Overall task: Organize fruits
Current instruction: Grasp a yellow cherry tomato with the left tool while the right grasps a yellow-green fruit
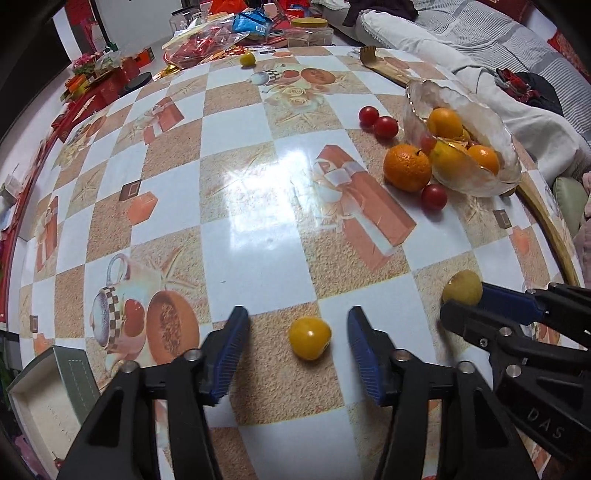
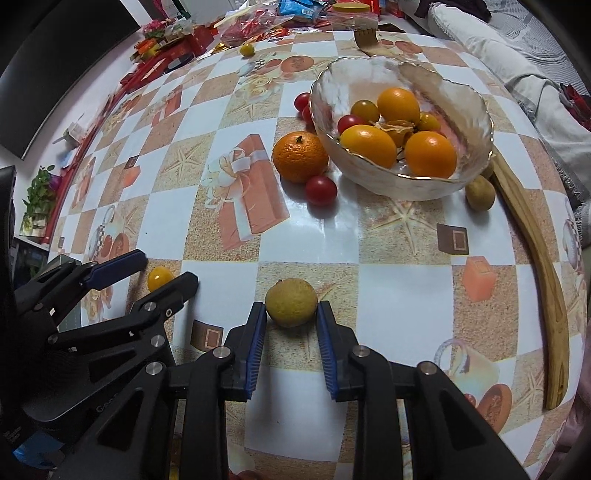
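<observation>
A glass bowl [image 2: 402,181] holds several orange and yellow fruits and a red tomato. A tangerine [image 2: 300,157] and red cherry tomatoes [image 2: 320,189] lie beside it. My left gripper [image 1: 297,326] is open, with a small yellow tomato [image 1: 309,338] on the table between its fingers, untouched. My right gripper [image 2: 291,314] is shut on a pale yellow-brown round fruit [image 2: 291,302], both pads against its sides; it also shows in the left wrist view [image 1: 462,287]. A second pale fruit [image 2: 479,192] lies right of the bowl.
A long wooden tool [image 2: 539,258] lies along the table's right edge. A small yellow fruit [image 2: 246,50] sits at the far side near red packets and bags [image 2: 255,26]. An open box [image 1: 44,398] stands at the near left. Bedding [image 1: 480,48] lies beyond the table.
</observation>
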`<state>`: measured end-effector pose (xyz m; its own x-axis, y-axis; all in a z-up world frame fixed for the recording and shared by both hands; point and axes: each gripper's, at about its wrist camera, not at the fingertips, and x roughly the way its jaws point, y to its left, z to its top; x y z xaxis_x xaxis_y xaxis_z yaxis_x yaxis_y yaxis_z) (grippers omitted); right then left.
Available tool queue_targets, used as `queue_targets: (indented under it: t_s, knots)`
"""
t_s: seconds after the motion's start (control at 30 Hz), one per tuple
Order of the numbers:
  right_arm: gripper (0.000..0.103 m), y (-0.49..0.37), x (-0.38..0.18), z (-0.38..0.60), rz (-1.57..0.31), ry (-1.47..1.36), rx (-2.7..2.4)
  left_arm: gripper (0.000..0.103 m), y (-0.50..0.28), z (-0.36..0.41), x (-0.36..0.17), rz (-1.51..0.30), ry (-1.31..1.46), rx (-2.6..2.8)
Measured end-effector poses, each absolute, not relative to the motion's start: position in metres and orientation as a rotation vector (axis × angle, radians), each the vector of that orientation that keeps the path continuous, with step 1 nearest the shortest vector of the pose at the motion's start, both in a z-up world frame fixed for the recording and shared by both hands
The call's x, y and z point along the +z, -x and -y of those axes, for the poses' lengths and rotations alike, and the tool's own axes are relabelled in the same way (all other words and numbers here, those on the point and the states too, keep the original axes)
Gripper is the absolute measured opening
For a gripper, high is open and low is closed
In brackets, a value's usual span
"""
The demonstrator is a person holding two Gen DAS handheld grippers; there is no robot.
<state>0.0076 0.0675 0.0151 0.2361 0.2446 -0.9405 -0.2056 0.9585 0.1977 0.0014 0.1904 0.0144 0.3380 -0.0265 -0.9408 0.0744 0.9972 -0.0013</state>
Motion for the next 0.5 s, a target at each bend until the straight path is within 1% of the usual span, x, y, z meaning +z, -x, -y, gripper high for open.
queue_targets:
  t_s: [0.03, 0.1, 0.3, 0.5]
  knots:
    - [0.03, -0.008, 0.015, -0.068, -1.296, -0.037, 0.308, 0.043, -0.001, -0.189, 0.015, -1.22, -0.046, -0.07]
    - [0.03, -0.007, 0.015, -0.067, -1.296, -0.037, 0.307, 0.023, 0.0, -0.188, 0.016, -1.214, -0.041, -0.089]
    - [0.03, -0.007, 0.016, -0.065, -1.303, -0.06, 0.303, 0.022, 0.01, -0.2, 0.021, -1.229, 0.057, -0.106]
    - [0.03, 0.002, 0.018, -0.064, -1.311, -0.072, 0.306, 0.022, 0.031, -0.214, 0.035, -1.215, 0.098, -0.091]
